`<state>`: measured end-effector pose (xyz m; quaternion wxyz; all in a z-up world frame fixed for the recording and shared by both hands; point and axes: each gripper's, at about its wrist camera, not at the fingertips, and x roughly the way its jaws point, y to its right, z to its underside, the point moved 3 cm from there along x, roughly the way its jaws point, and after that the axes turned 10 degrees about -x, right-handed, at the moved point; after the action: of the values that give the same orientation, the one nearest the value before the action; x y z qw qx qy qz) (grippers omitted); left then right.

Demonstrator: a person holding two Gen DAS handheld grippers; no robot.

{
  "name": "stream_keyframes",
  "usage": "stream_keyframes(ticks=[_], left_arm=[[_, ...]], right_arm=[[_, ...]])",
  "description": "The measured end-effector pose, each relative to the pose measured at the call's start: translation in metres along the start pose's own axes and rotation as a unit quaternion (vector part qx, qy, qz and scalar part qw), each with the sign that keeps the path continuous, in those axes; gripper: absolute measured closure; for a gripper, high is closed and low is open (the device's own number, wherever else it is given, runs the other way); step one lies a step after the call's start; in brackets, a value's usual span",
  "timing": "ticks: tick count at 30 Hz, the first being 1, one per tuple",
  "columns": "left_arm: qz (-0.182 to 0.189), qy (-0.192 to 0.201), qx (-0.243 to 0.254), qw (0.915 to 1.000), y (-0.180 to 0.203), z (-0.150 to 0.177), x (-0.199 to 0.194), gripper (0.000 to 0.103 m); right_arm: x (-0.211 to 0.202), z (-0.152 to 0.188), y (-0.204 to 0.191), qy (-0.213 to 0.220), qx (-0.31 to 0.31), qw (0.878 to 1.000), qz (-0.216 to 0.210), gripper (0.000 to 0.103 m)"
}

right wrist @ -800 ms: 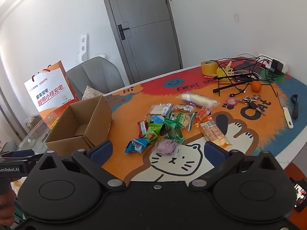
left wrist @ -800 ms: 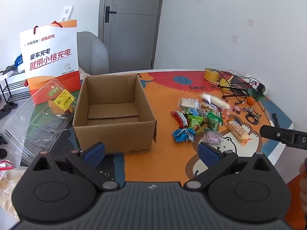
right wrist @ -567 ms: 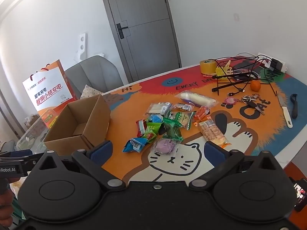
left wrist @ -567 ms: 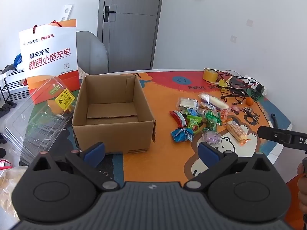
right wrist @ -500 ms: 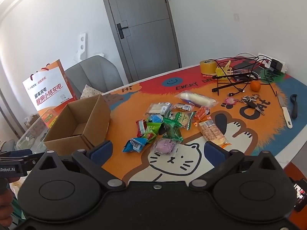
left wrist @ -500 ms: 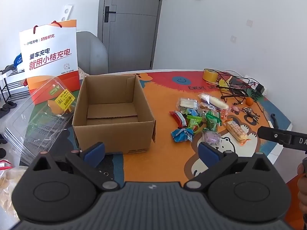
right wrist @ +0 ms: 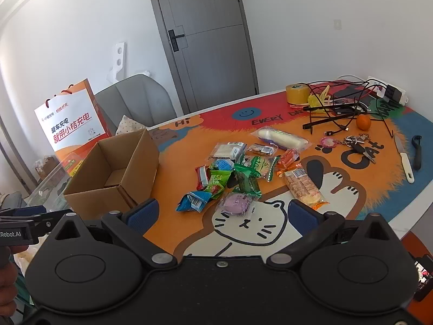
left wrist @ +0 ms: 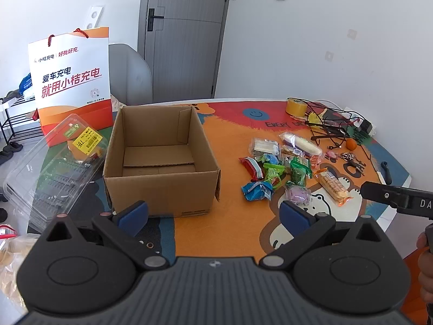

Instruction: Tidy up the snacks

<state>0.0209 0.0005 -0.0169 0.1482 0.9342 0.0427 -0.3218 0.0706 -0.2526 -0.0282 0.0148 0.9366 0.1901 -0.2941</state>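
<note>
— Looking from left to right, what do you see?
— The left gripper (left wrist: 213,212) has its fingers wide apart, holding nothing. The cardboard box (left wrist: 162,159) sits just ahead of its fingers, and it looks empty inside.
— And the snacks?
— The snack pile (right wrist: 243,170) lies just ahead of the right gripper (right wrist: 221,214), also wide open and empty. I think that hand is nearer. The purple snack (right wrist: 238,203) is closest.
</note>
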Motion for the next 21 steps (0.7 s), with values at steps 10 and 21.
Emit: stream_keyframes(ticks=[10, 21], left_arm=[[0.004, -0.002, 0.001, 1.0, 0.0002, 0.0008, -0.0003, 0.001], [0.007, -0.001, 0.002, 1.0, 0.0019, 0.001, -0.0019, 0.001]], right_arm=[[-0.0026, -0.0005, 0.0002, -0.001, 0.001, 1.0, 0.004, 0.0], [-0.0021, -0.0012, 0.0005, -0.003, -0.002, 1.0, 0.003, 0.0]])
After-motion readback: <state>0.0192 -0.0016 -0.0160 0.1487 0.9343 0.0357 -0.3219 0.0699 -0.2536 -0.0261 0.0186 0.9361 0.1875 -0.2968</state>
